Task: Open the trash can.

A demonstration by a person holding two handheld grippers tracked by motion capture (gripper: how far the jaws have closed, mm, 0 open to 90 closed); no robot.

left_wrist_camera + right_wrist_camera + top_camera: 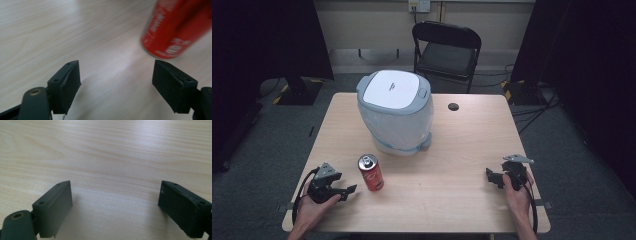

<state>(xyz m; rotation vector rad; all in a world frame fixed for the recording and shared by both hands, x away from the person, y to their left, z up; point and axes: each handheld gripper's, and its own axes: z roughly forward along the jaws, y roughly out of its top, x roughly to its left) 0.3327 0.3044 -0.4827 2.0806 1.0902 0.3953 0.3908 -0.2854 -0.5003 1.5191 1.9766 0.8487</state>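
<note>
High view: light from overhead lands on the table (472, 150), corners of the room fall to near black. Lid of the bin (395, 111) is bright, slightly washed out. My left gripper view: the red can (175, 27) is soft with blur, its label unreadable; a pale sheen sits on the wood under it. My right gripper view: wood grain is sharp, with glare along the top and soft shadows beside both jaws.

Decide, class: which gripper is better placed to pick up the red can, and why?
Left. The left gripper sits open just beside the can, which appears right ahead of its jaws. The right gripper, also open, sits across the table facing bare wood.
</note>
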